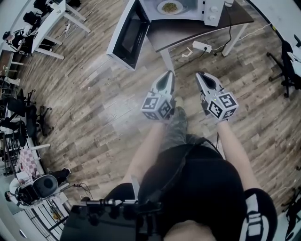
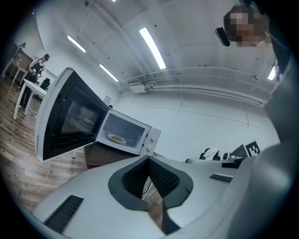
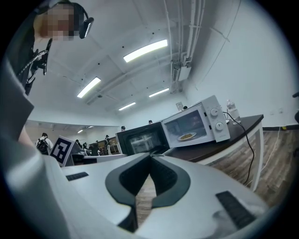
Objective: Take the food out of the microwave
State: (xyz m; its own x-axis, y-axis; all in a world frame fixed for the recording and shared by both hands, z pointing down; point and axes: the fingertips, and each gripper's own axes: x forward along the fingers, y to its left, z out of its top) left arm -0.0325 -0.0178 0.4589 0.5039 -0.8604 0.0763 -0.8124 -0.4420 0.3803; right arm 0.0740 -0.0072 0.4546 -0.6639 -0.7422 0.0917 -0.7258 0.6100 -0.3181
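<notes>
Left tool [image 1: 166,75]: closed, tips pressed together, nothing gripped. Right tool [image 1: 201,75]: likewise closed, with no load. Held side by side, near each other but not touching, both pointing level over the wooden floor [image 1: 94,94], marker cubes [image 1: 157,107] at the rear ends, toward the person's body.

Ahead of both tools, well apart from the tips: a dark worktop [image 1: 188,35] carrying a white microwave [image 1: 211,12]. Ahead and to the left of the left tool: the microwave's door [image 1: 126,35], swung wide open, dark glass pane showing.

Inside the lit cavity, beyond the gap between the two tools: a white plate [image 1: 160,7] lying flat, with yellowish food [image 1: 170,6] in its middle, untouched by either tool. Right of the cavity, beyond the right tool: the control panel [image 3: 216,119] with two round knobs. Further right on the worktop, seen from the right tool: a small clear bottle [image 3: 230,111].

Between the tools and the worktop, down on the floor: a white power strip [image 1: 201,46], with a black cable [image 1: 230,30] running up to the worktop's edge.

Far off to the left of the left tool: white desks [image 1: 51,23].
</notes>
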